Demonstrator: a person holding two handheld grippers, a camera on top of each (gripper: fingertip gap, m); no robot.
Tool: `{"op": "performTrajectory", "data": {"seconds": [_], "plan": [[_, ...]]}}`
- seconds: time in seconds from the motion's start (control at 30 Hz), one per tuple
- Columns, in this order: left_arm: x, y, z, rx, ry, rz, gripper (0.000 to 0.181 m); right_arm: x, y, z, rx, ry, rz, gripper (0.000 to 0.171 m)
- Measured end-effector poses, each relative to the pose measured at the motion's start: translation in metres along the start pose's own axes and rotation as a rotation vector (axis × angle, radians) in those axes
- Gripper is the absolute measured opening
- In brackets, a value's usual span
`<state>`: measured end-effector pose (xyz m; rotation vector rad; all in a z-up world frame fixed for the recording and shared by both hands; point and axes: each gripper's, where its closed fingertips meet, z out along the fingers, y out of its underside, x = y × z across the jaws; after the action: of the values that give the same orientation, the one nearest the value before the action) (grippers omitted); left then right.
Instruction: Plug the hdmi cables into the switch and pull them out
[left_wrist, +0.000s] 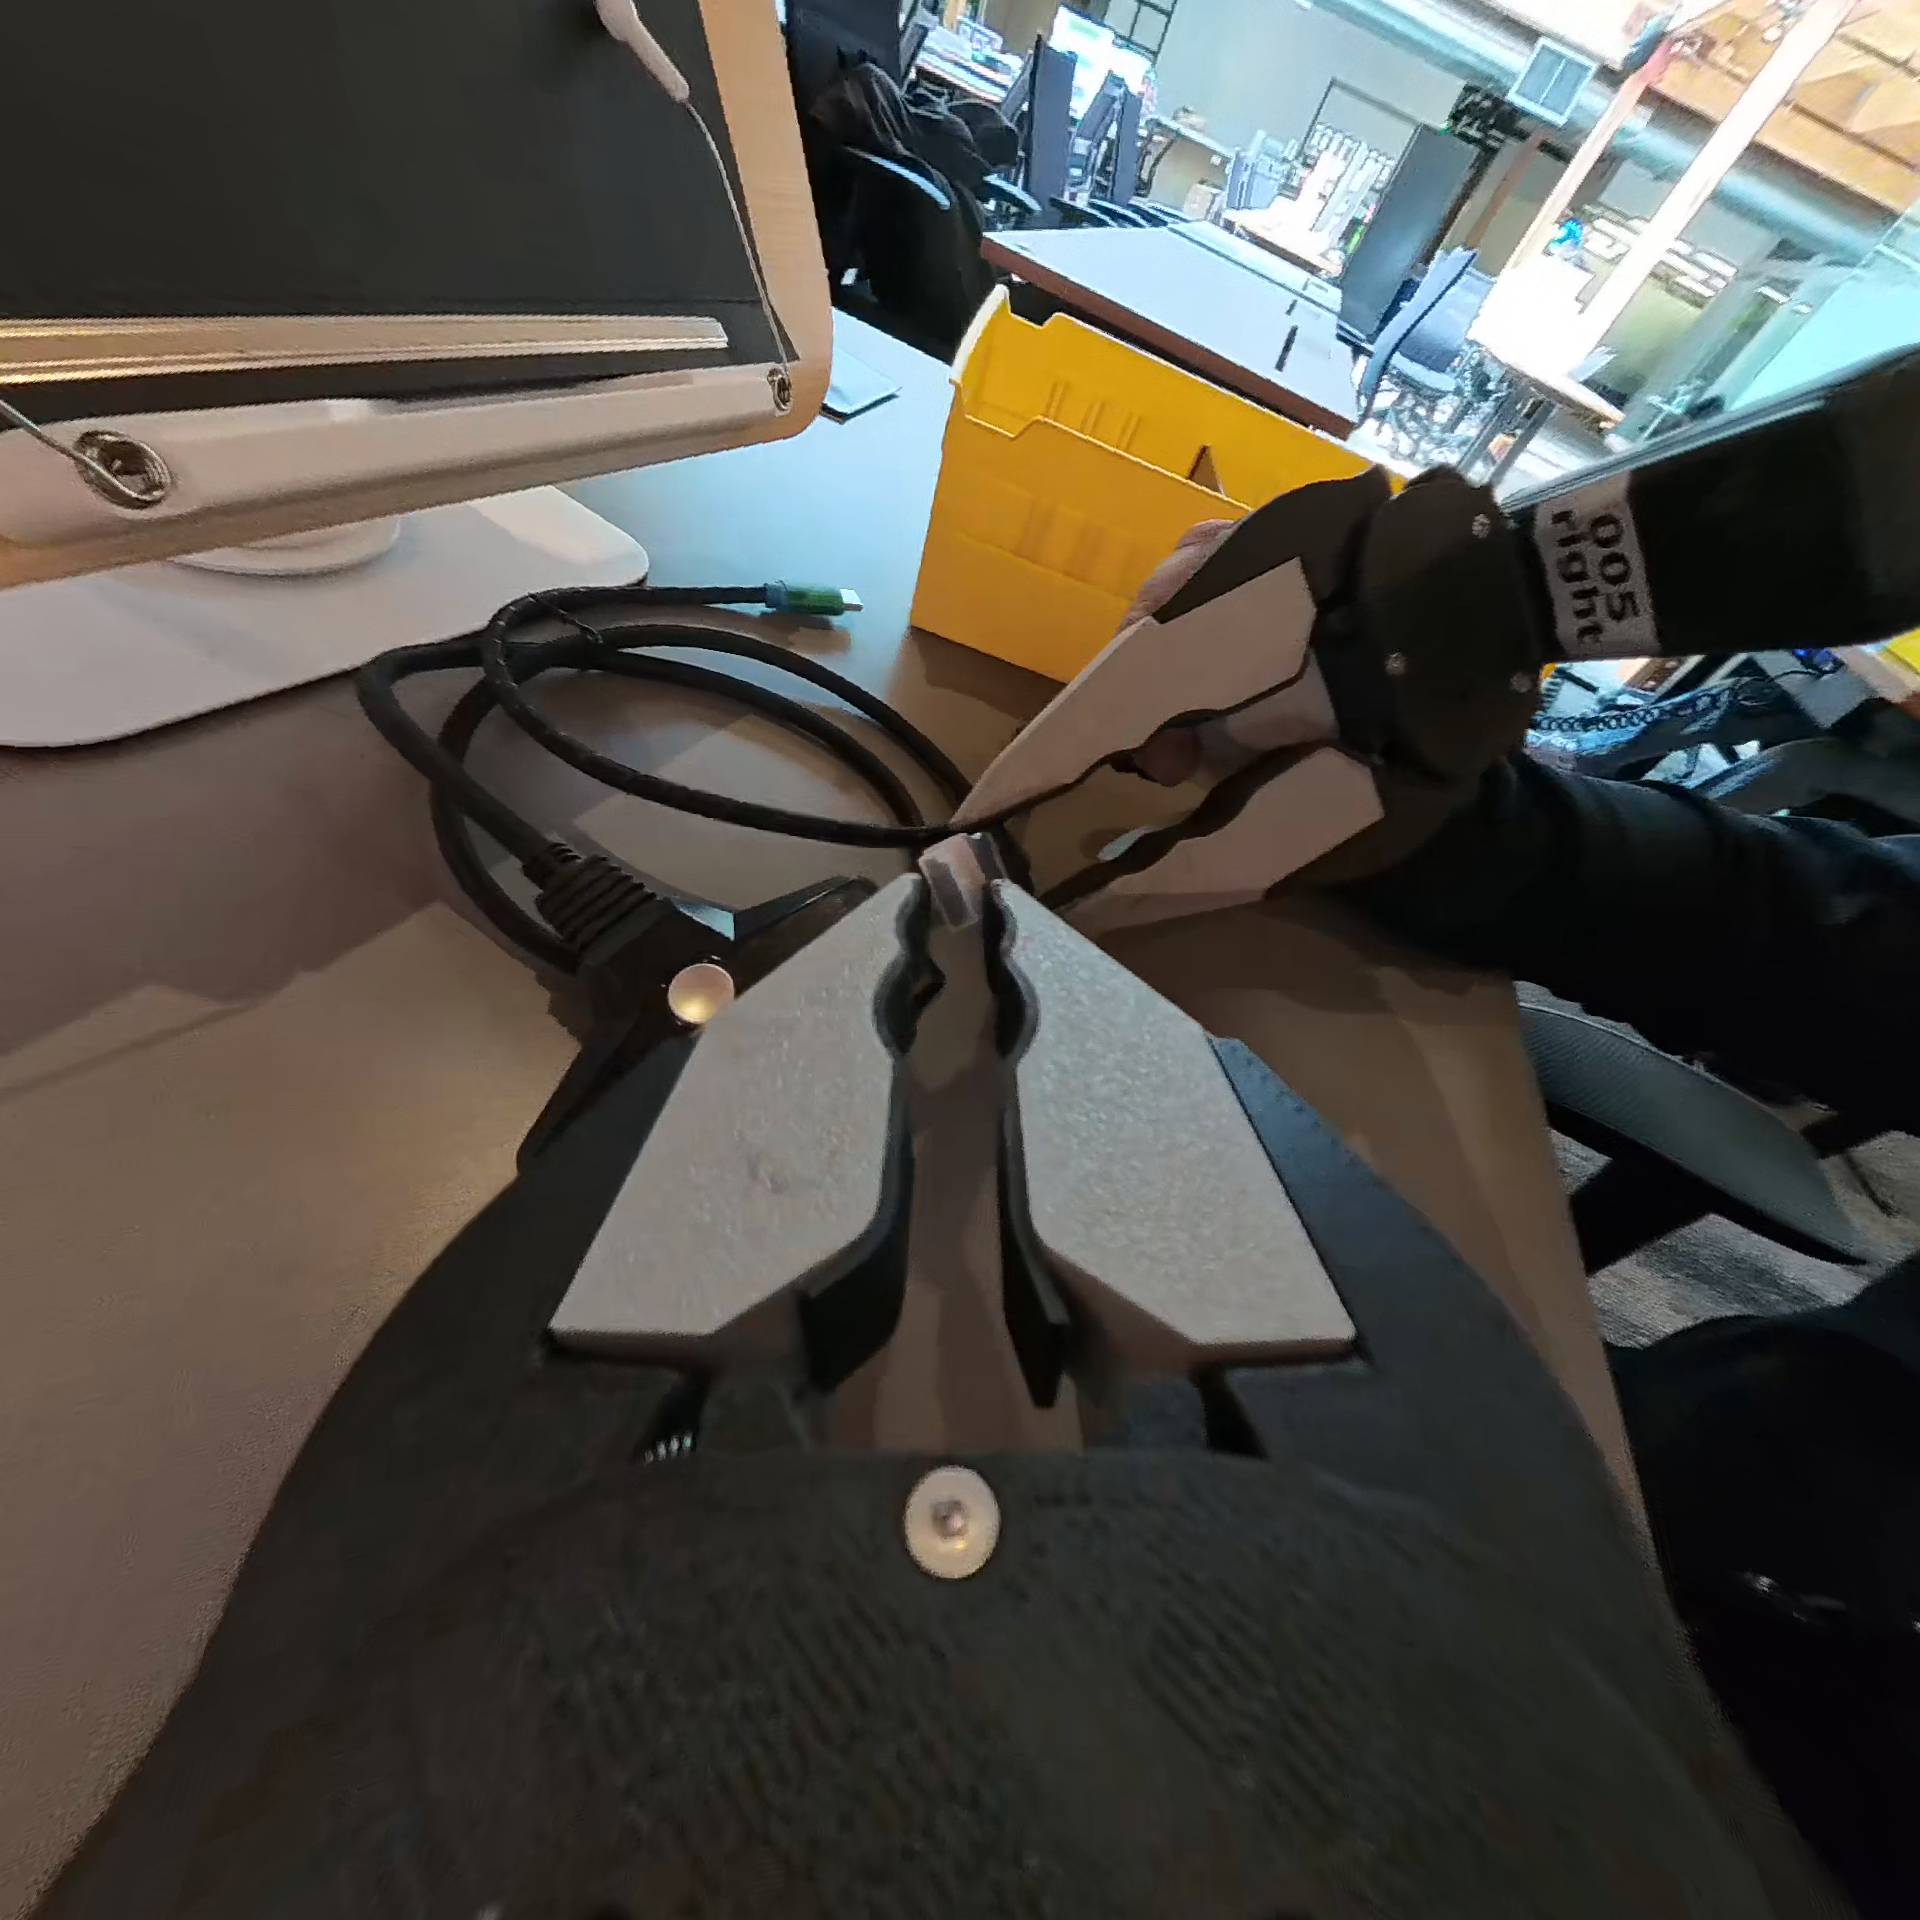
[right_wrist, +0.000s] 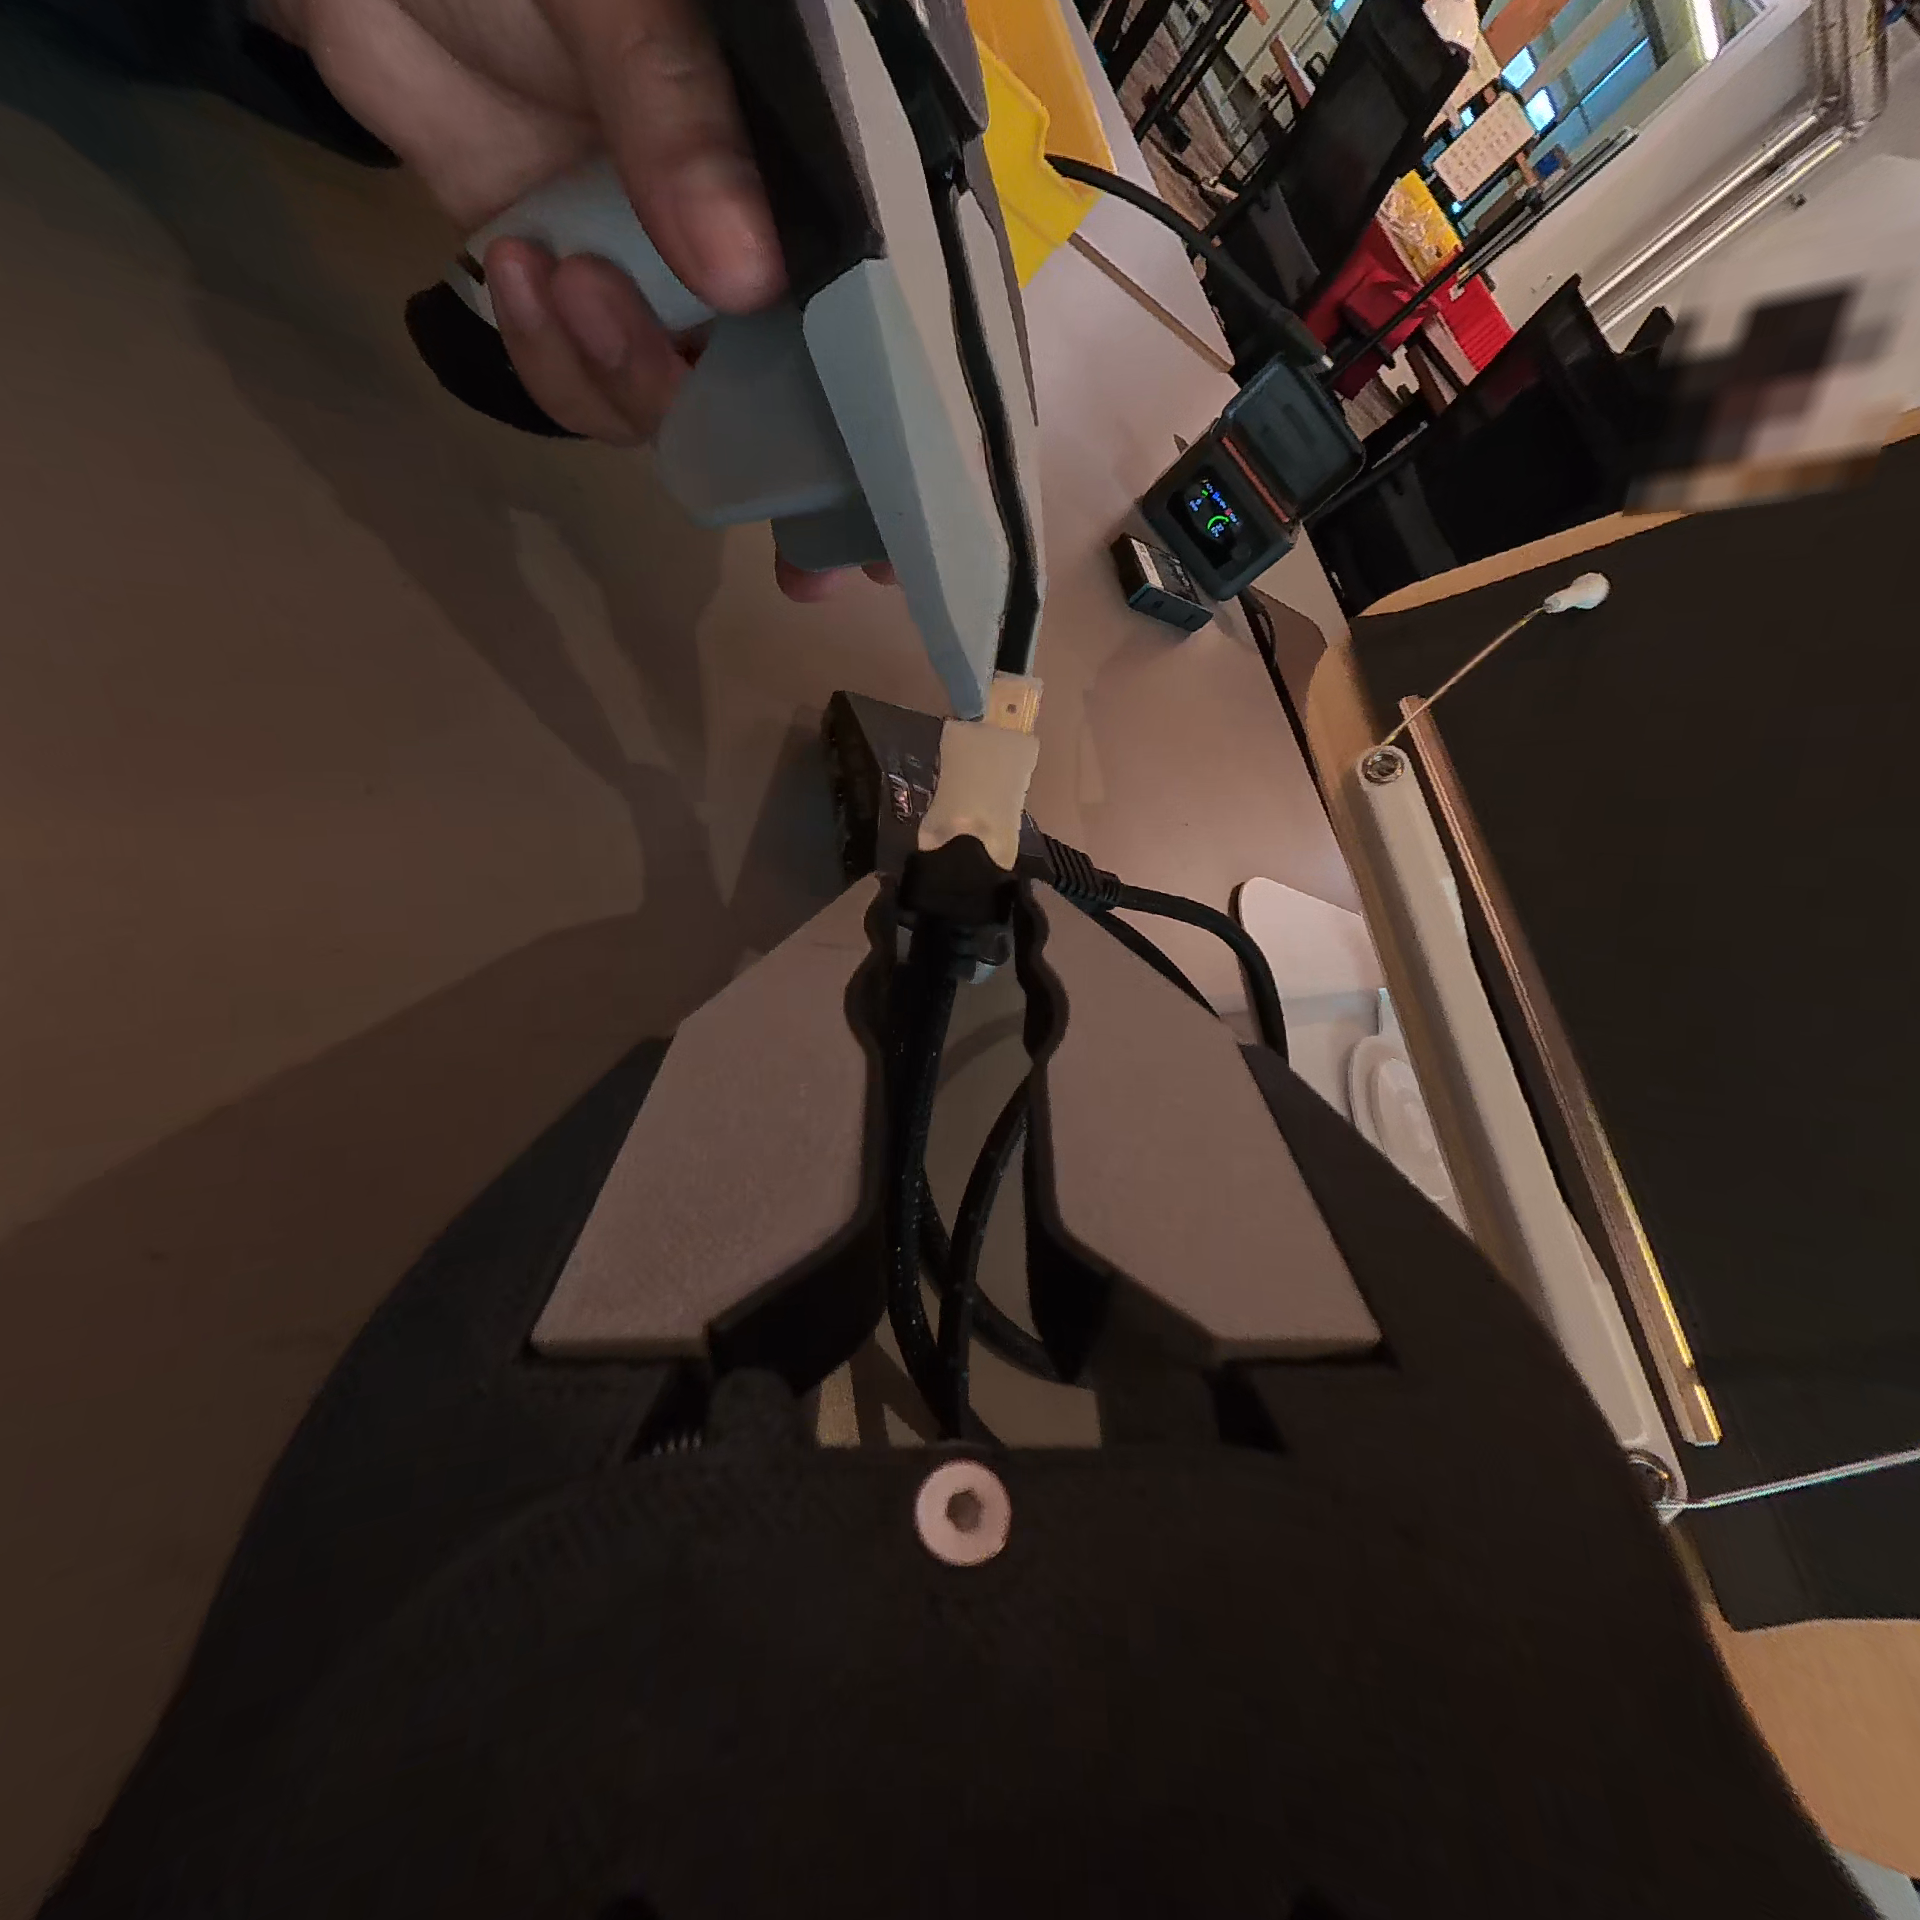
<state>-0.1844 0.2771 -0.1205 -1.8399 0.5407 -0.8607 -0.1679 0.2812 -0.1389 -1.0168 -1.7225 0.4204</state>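
Left wrist view: the left tool (left_wrist: 954, 902) reaches forward over a brown counter (left_wrist: 260, 1195). Its two grey fingers are nearly together, pinching a small silvery piece at their tips. This appears to be a cable plug, though blur makes that uncertain. A black HDMI cable (left_wrist: 665, 717) lies coiled just beyond the tips, and its green-ended plug (left_wrist: 816, 601) rests free on the counter near a yellow bin (left_wrist: 1049, 540). Another black plug (left_wrist: 592, 899) sits just left of the tool. The right tool (left_wrist: 1023, 831) comes in from the right, tips close to the left tool's. A white-framed monitor (left_wrist: 416, 343) stands at upper left.

Right wrist view: the right tool (right_wrist: 956, 894) is closed around a black cable plug (right_wrist: 951, 883), with cable trailing back between its fingers. Directly ahead lies the small dark switch (right_wrist: 883, 769), touched by a pale plug (right_wrist: 982, 784) that the left tool (right_wrist: 977, 707) holds from above. A hand (right_wrist: 582, 208) grips that tool.

Judging by this, the task is partway through: plugs are at the switch, but whether they are going in or coming out cannot be told. At least one cable end lies unconnected.
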Motion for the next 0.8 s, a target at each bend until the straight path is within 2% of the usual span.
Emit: {"op": "performTrajectory", "data": {"seconds": [0.23, 0.4, 0.6, 0.8], "plan": [[0.010, 0.003, 0.004, -0.026, 0.049, 0.053, 0.005, -0.005, -0.008, 0.002, 0.056, -0.050, 0.067, 0.024], [0.013, 0.006, 0.010, -0.042, 0.017, 0.106, 0.005, -0.005, -0.008, 0.004, 0.056, -0.062, 0.132, 0.018], [0.014, 0.001, 0.009, -0.014, 0.021, 0.111, 0.005, -0.001, -0.011, 0.003, 0.046, -0.009, 0.079, 0.018], [0.008, 0.004, 0.006, -0.058, -0.025, 0.135, 0.004, -0.002, 0.001, 0.005, -0.028, -0.016, 0.044, 0.018]]}}
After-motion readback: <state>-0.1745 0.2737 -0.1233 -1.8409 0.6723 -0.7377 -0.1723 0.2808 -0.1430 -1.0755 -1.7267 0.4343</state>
